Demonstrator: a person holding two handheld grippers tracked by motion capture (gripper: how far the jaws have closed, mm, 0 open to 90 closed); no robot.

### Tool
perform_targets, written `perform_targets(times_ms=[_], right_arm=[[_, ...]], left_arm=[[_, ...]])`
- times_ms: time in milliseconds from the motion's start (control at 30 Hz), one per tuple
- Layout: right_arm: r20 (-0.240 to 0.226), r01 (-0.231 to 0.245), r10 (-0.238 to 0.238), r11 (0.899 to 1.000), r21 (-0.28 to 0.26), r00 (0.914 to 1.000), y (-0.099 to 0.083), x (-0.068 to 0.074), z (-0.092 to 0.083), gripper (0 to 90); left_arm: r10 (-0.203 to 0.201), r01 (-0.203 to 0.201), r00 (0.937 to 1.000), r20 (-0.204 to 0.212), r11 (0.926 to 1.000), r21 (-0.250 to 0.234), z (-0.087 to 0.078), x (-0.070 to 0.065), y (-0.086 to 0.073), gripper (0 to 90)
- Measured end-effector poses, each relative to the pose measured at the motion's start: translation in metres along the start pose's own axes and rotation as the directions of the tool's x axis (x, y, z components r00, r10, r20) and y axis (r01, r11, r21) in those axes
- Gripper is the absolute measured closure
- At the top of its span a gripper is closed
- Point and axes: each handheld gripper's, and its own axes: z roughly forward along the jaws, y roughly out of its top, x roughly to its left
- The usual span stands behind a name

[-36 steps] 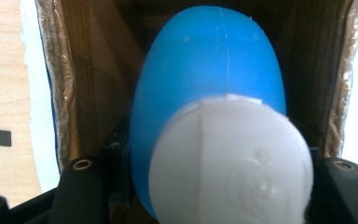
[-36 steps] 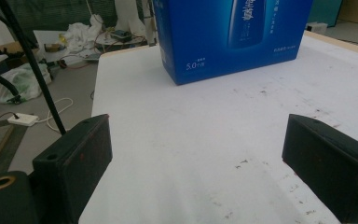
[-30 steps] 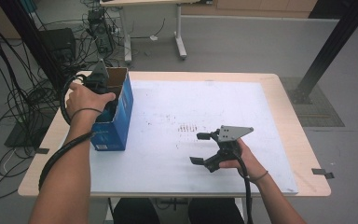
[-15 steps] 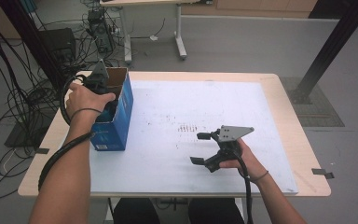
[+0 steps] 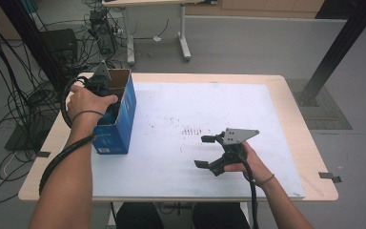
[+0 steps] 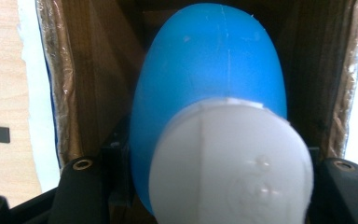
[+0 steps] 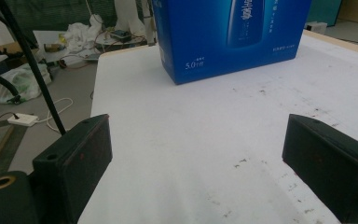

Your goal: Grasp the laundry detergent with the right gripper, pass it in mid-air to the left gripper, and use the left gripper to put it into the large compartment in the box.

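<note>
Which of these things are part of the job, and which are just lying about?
Part of the job:
- blue bottle with white cap, held by the left gripper
- blue box that the bottle sits in

Just lying about:
- right gripper, open, nothing in it
- white mat
- cables on the floor

**Operator and Gripper Appearance**

Both forearms are showing bare, with no sleeves. A thin dark band is circling each wrist. The left gripper (image 5: pixel 106 90) and right gripper (image 5: pixel 206 151) are presenting matte black bodies, blocky black jaws with brass-ringed screw holes, and a grey three-cornered plate on top. A thick black cable is trailing from each.
</note>
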Motion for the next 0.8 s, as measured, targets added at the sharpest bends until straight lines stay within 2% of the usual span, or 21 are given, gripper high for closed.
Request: perform_targets(times_ms=[800], right_arm=[[0.000, 0.000, 0.000, 1.000, -0.002, 1.0000, -0.0002, -0.0007, 0.0005, 8.1]], left_arm=[[0.001, -0.001, 1.0000, -0.002, 1.0000, 0.001, 0.0001, -0.0011, 0.0000, 37.7]])
